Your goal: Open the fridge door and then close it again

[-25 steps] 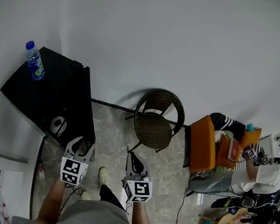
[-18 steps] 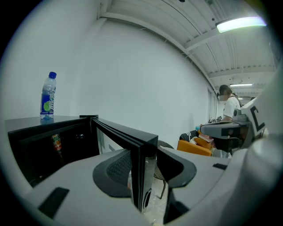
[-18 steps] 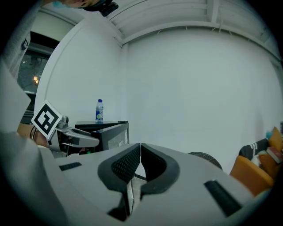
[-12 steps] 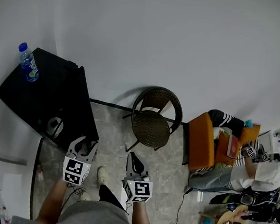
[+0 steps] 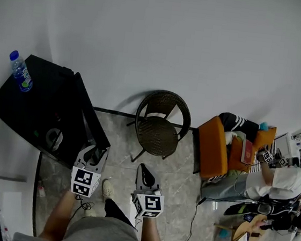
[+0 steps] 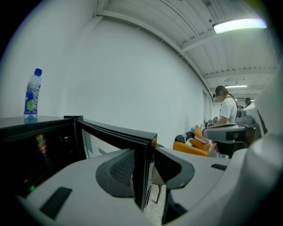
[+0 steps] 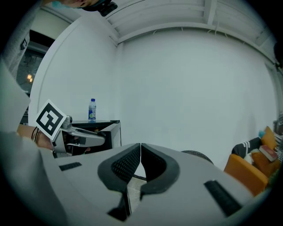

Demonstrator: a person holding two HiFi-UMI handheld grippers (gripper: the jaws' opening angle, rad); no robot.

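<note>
The small black fridge [image 5: 33, 109] stands by the wall at the left, its door [image 5: 88, 123] swung partly out. My left gripper [image 5: 94, 153] holds the door's free edge. In the left gripper view the door edge [image 6: 116, 133] runs between the pads of that gripper [image 6: 145, 167], whose jaws have just been closing on it. A canned drink [image 6: 40, 144] shows inside the dark cabinet. My right gripper [image 5: 143, 171] hangs beside the left one, shut and empty [image 7: 140, 160]; its view shows the left gripper [image 7: 82, 139] at the fridge [image 7: 110, 132].
A water bottle [image 5: 20, 71] stands on the fridge top. A round wicker chair [image 5: 161, 123] sits against the wall to the right of the door. Further right are an orange sofa [image 5: 215, 146] and a seated person [image 5: 278, 186]. A cable lies on the floor.
The fridge door has swung out from the cabinet, and my left gripper has moved with it. The right gripper stays shut beside it.
</note>
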